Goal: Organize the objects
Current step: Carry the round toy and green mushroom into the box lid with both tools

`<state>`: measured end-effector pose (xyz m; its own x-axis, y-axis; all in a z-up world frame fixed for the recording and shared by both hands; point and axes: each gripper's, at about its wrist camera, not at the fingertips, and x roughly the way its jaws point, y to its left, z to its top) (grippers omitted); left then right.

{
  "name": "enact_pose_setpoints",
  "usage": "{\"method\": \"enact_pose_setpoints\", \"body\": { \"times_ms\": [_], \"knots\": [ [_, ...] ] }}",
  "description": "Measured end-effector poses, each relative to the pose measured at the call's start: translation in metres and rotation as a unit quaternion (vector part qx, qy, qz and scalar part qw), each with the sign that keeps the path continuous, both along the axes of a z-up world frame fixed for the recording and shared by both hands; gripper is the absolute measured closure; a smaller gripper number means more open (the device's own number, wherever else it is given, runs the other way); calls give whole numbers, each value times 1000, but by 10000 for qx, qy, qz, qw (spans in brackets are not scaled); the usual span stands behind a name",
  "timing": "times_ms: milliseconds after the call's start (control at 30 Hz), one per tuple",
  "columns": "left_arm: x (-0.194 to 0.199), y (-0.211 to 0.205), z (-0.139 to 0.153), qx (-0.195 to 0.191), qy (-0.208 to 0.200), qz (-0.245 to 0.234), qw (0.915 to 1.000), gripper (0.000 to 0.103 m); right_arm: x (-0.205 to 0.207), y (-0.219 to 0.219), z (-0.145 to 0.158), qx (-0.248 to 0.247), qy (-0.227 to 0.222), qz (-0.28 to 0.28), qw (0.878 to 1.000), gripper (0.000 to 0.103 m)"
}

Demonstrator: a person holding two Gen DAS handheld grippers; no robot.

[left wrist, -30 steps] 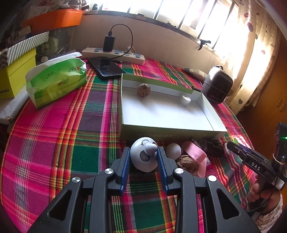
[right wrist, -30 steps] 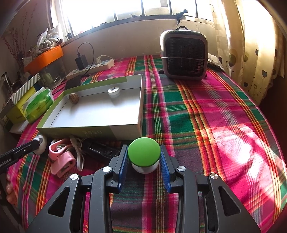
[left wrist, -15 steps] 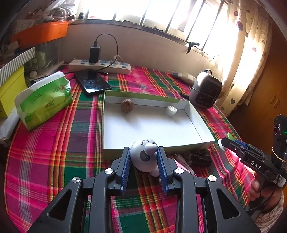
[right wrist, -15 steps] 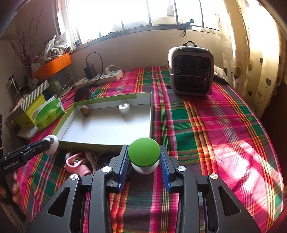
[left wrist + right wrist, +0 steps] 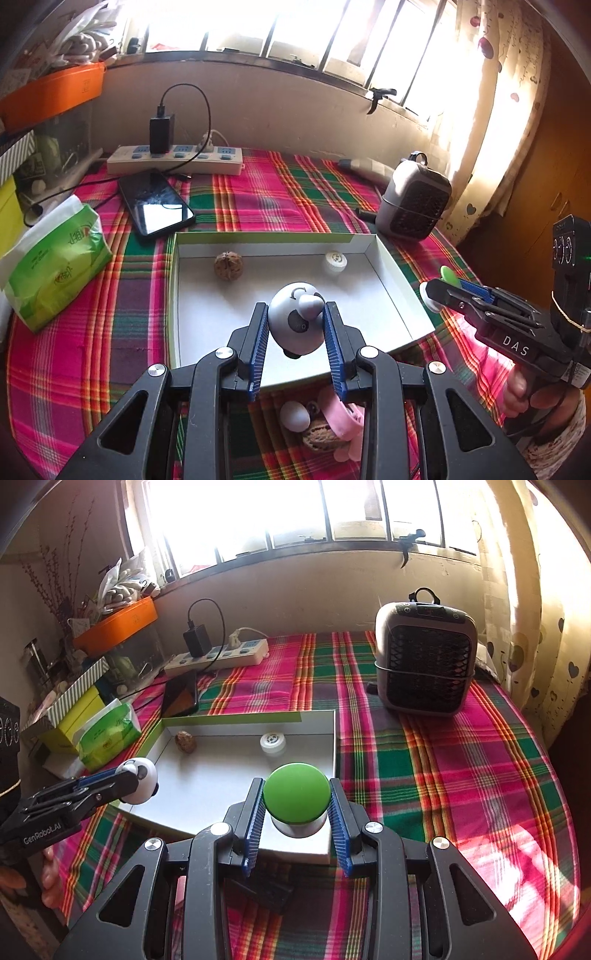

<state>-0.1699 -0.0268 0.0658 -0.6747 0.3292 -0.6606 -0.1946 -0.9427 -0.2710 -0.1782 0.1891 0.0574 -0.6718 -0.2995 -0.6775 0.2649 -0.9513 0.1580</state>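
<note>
My left gripper point(image 5: 295, 317) is shut on a round grey-white toy point(image 5: 293, 325), held in the air above the near part of the shallow white box point(image 5: 391, 291). In the right wrist view that toy point(image 5: 138, 781) shows at the box's left edge. My right gripper point(image 5: 297, 805) is shut on a green-topped white knob point(image 5: 297, 797), above the box's near right corner point(image 5: 334, 738). The knob point(image 5: 448, 275) shows green past the right gripper's tip in the left wrist view. Inside the box lie a walnut point(image 5: 228, 266) and a small white cap point(image 5: 334, 261).
Below the left gripper lie a white egg shape point(image 5: 294, 414), another walnut point(image 5: 319, 439) and a pink clip point(image 5: 341, 413). A tissue pack point(image 5: 55, 266), a phone point(image 5: 155, 206) and a power strip point(image 5: 177, 160) stand left and behind. A small heater point(image 5: 424, 664) sits at the back right.
Both grippers rose and moved forward with their objects, from in front of the box to above its near part. The egg, walnut and pink clip stayed behind on the cloth.
</note>
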Motion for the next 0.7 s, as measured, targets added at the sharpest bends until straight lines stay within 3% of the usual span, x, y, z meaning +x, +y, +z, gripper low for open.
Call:
{"method": "enact_pose_setpoints", "body": {
  "times_ms": [700],
  "knots": [
    [-83, 16, -31, 10, -525, -164, 9985, 75, -82, -19, -29, 123, -371, 178, 9991, 68]
  ]
}}
